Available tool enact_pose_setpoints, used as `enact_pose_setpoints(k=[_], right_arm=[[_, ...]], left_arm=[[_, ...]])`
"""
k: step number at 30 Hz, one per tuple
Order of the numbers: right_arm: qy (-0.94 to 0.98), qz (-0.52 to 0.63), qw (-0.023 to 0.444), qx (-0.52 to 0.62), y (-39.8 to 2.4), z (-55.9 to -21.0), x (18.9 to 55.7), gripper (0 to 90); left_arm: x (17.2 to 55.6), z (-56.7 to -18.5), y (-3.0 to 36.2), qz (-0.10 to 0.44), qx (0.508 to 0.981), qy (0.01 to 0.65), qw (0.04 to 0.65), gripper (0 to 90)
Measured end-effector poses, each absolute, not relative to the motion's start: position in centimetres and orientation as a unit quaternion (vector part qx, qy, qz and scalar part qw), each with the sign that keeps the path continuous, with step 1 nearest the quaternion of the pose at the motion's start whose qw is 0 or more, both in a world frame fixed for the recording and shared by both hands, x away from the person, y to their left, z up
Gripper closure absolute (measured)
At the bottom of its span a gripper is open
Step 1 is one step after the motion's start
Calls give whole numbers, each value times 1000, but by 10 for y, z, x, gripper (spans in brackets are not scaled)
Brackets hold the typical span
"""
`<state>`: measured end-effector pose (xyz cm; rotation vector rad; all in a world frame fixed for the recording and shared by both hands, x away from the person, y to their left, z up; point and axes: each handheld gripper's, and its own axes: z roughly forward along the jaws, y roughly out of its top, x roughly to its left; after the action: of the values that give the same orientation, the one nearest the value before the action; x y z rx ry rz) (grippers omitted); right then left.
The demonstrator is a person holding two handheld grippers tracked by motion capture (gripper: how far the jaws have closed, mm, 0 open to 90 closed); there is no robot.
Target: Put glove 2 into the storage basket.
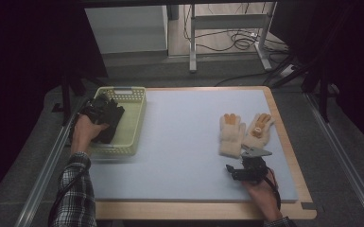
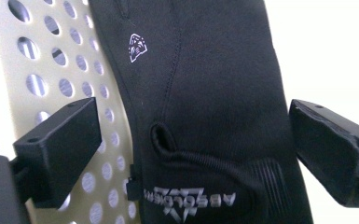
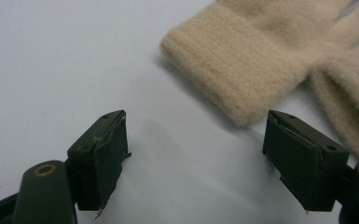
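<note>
Left gripper (image 2: 193, 154) first: we see its jaws spread wide over a black glove (image 2: 205, 93), pads clear of the fabric on both sides, nothing gripped. That glove lies in the yellow-green perforated basket (image 1: 134, 116) at the table's left end, part of it over the holed wall. Right gripper (image 3: 196, 158) sits with jaws wide apart and empty, low over the pale blue mat (image 1: 179, 142), just short of a beige knit glove's (image 3: 242, 60) cuff. We count two beige gloves side by side there, orange patches on their fingers.
</note>
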<state>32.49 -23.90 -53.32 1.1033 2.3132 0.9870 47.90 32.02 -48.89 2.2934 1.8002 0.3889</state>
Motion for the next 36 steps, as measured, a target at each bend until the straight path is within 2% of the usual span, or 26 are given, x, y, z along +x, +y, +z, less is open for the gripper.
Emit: enact_pose_setpoints(k=[6, 23, 36], right_arm=[[826, 352, 197, 394, -239, -533, 325, 216], [826, 352, 197, 394, -239, -533, 325, 216], [826, 352, 197, 394, -239, -533, 325, 216]], left_arm=[[465, -477, 326, 128, 774, 597, 167, 28], [430, -462, 321, 149, 786, 552, 236, 13], [405, -445, 298, 169, 787, 514, 296, 0]])
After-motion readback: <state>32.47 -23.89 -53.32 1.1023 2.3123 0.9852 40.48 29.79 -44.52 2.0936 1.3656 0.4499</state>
